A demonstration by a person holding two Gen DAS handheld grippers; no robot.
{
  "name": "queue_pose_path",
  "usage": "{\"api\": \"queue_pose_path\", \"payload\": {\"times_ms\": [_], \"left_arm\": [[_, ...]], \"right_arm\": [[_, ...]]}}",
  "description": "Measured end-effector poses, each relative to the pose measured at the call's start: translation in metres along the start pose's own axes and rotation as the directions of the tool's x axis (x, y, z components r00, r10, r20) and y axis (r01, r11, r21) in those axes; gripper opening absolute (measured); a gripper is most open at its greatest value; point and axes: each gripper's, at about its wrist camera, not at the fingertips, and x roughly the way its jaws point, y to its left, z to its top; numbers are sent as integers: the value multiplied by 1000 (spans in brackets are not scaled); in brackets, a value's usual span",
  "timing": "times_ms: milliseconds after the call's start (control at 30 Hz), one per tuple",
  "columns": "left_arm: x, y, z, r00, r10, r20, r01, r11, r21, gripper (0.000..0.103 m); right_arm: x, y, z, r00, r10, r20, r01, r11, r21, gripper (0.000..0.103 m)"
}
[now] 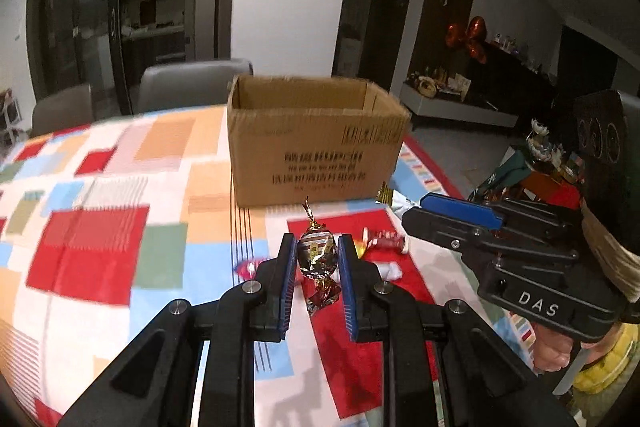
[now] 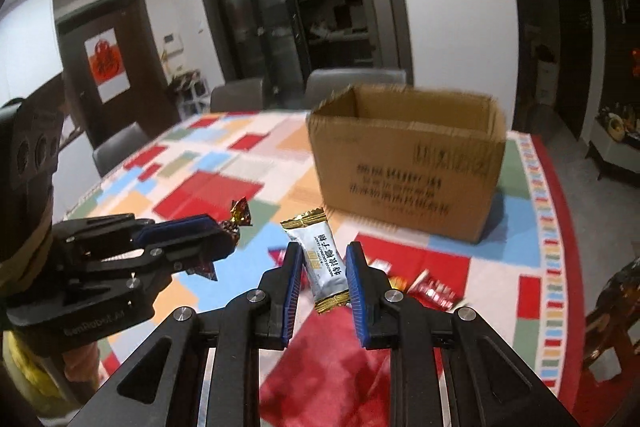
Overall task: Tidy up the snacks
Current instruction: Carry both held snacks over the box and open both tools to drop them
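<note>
My left gripper [image 1: 318, 253] is shut on a foil-wrapped striped candy [image 1: 317, 254] and holds it above the tablecloth; it also shows at the left of the right wrist view [image 2: 228, 233], with the candy's twisted end [image 2: 240, 213] sticking out. My right gripper [image 2: 323, 263] is shut on a silver candy bar with gold ends [image 2: 322, 259]; it shows in the left wrist view [image 1: 416, 209] at the right. An open cardboard box [image 1: 312, 143] [image 2: 408, 163] stands on the table beyond both grippers.
Red-wrapped snacks [image 1: 384, 239] [image 2: 434, 289] lie on the patchwork tablecloth [image 1: 100, 207] in front of the box. Grey chairs [image 1: 192, 83] stand behind the table. The table's right edge [image 2: 556, 227] drops to the floor, with clutter beside it.
</note>
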Motion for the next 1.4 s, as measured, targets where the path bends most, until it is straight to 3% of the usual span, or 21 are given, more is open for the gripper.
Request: {"api": "queue_pose_path", "payload": {"times_ms": [433, 733, 867, 1067, 1400], "left_arm": [[-3, -5, 72, 998, 32, 63, -35, 998, 52, 21], [30, 6, 118, 996, 29, 83, -33, 998, 53, 21], [47, 13, 136, 996, 28, 90, -32, 998, 46, 21], [76, 22, 154, 996, 44, 75, -46, 998, 36, 21], [135, 19, 166, 999, 49, -4, -49, 998, 49, 21]], "right_arm": [[-17, -21, 65, 993, -52, 107, 51, 999, 14, 24], [0, -42, 98, 981, -96, 167, 85, 994, 71, 24], [10, -50, 107, 965, -171, 197, 152, 983, 105, 24], [22, -63, 121, 942, -240, 235, 203, 964, 172, 24], [49, -84, 130, 955, -232, 187, 201, 965, 170, 24]]}}
